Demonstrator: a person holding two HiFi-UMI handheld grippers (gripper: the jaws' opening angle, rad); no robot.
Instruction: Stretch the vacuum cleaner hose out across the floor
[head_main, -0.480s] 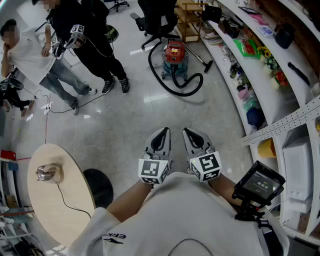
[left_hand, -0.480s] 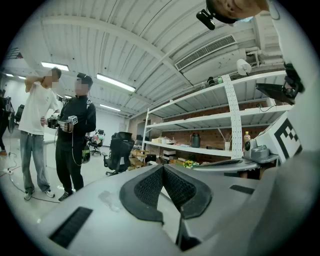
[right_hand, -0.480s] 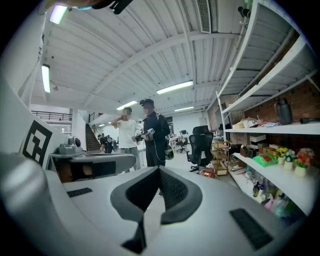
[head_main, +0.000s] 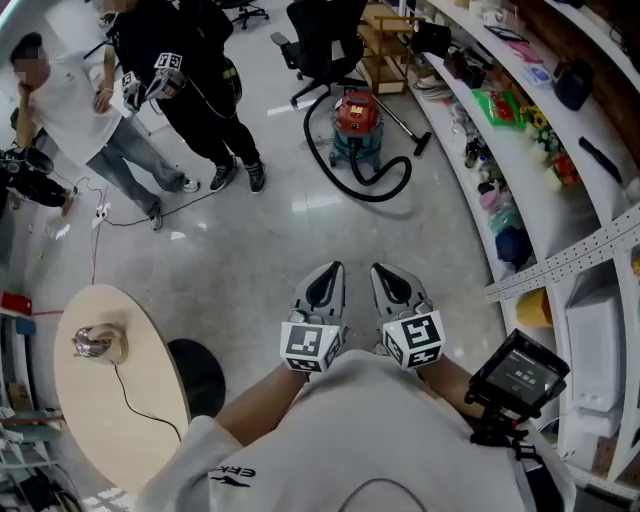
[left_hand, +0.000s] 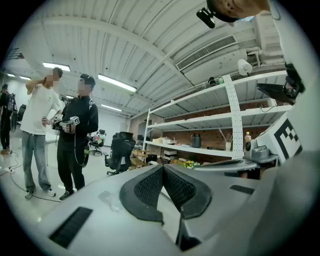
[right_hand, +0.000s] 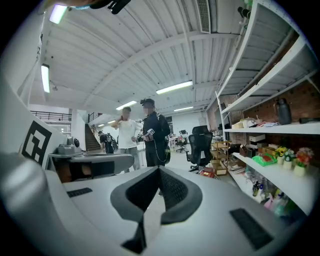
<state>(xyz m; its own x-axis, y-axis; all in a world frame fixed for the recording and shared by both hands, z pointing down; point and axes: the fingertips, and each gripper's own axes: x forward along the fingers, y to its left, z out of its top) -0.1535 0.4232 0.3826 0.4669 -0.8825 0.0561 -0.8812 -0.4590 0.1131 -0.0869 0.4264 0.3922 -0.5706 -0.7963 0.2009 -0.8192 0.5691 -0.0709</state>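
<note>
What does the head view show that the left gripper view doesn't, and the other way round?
Head view only: the red vacuum cleaner, its black hose coiled on the floor, and a round table. Left gripper view only: the ceiling with its light strips. Both: the shut left gripper, two standing people, a black office chair, the shelves.

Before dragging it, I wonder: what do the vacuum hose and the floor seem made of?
Hose: probably flexible black plastic or rubber; it curves in a loose loop. Floor: hard, glossy pale grey, perhaps tile or coating; light glints on it.
</note>
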